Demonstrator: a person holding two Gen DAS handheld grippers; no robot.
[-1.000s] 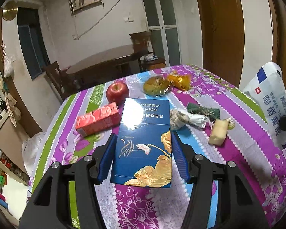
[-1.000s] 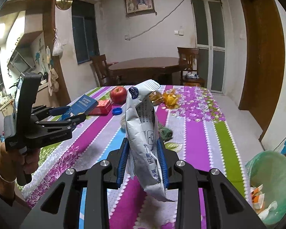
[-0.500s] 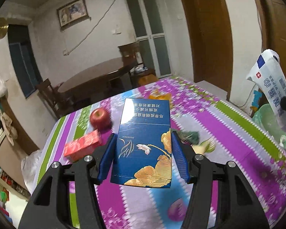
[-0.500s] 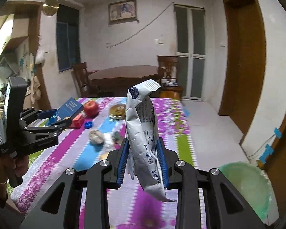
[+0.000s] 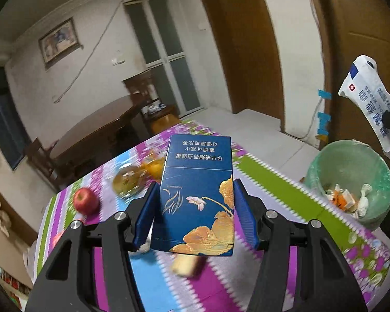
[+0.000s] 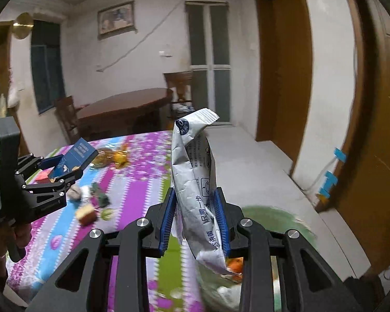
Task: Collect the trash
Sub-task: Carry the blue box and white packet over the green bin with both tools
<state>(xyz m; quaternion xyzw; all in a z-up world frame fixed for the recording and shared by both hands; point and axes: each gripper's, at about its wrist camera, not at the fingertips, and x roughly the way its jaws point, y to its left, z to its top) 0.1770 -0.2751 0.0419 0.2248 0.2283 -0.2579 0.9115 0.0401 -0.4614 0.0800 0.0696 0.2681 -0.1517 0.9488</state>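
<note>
Trash: blue box pinched in left gripper, above the striped table | white wrapper pinched in right gripper | both have swung toward the green bin; it now sits right under the wrapper | apple now farther back.

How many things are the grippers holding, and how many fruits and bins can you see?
Held boxes: 1, the blue box in the left hand-held gripper
Held packets: 1, the white packet in the right hand-held gripper
Apples: 1, the red apple
Bins: 1, the green bin
Total: 4
</note>
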